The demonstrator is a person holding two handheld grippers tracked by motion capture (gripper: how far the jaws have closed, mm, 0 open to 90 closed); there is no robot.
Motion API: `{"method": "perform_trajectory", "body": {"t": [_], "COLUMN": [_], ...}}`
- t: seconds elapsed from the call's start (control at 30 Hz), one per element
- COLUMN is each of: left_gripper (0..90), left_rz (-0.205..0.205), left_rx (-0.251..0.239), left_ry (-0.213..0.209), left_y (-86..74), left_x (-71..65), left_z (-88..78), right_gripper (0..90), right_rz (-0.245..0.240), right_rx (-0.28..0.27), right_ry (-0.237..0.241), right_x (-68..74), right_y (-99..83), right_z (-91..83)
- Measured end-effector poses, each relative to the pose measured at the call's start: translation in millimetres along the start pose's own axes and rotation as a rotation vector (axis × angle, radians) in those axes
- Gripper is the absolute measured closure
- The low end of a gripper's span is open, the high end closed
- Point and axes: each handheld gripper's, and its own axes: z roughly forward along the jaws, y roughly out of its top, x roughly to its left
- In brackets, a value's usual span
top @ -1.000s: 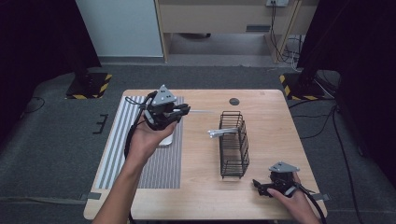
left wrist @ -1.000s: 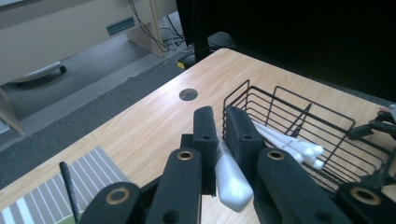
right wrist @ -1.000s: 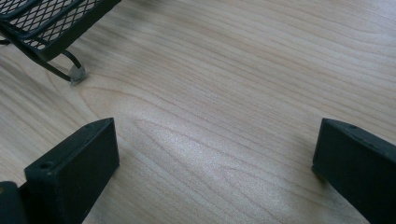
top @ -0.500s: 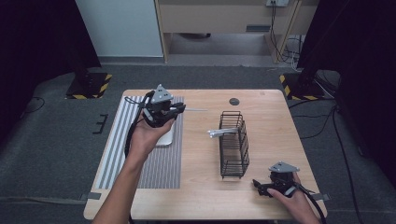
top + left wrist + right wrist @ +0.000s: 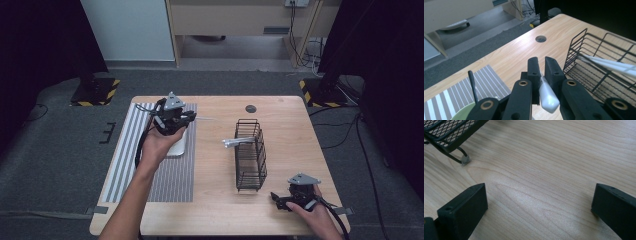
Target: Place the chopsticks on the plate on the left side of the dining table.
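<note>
My left gripper hovers over the far end of the striped mat, shut on the handle of a white utensil. The utensil's thin end points right toward the black wire basket. That basket stands mid-table, and other white utensils stick out of its left side. My right gripper rests on the table at the near right, just past the basket's near end. Its jaws stand wide apart over bare wood.
A pale green dish lies on the mat under my left hand, its rim by a thin black rod. A round cable hole marks the far side of the table. Bare wood lies right of the basket.
My left hand has drifted slightly left and lower over the mat, still gripping the white utensil. The right hand and the basket have kept still.
</note>
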Motion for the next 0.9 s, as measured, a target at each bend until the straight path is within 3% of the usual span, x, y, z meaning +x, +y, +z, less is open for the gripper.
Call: {"method": "perform_trajectory", "body": {"t": [0.4,0.9], "left_gripper": [82.7,82.7], "left_rz": [-0.015,-0.035], "left_rx": [0.033,0.048], "left_ry": [0.022,0.066], "left_y": [-16.3,-30.4], "left_x": [5.8,17.1], "left_z": [19.6,19.9], "right_gripper": [0.3,0.3], "right_rz": [0.0,0.0], "right_rx": [0.001,0.0], "right_ry": [0.0,0.0], "right_x": [0.0,0.0], "right_y": [0.0,0.0], "right_z": [0.0,0.0]}}
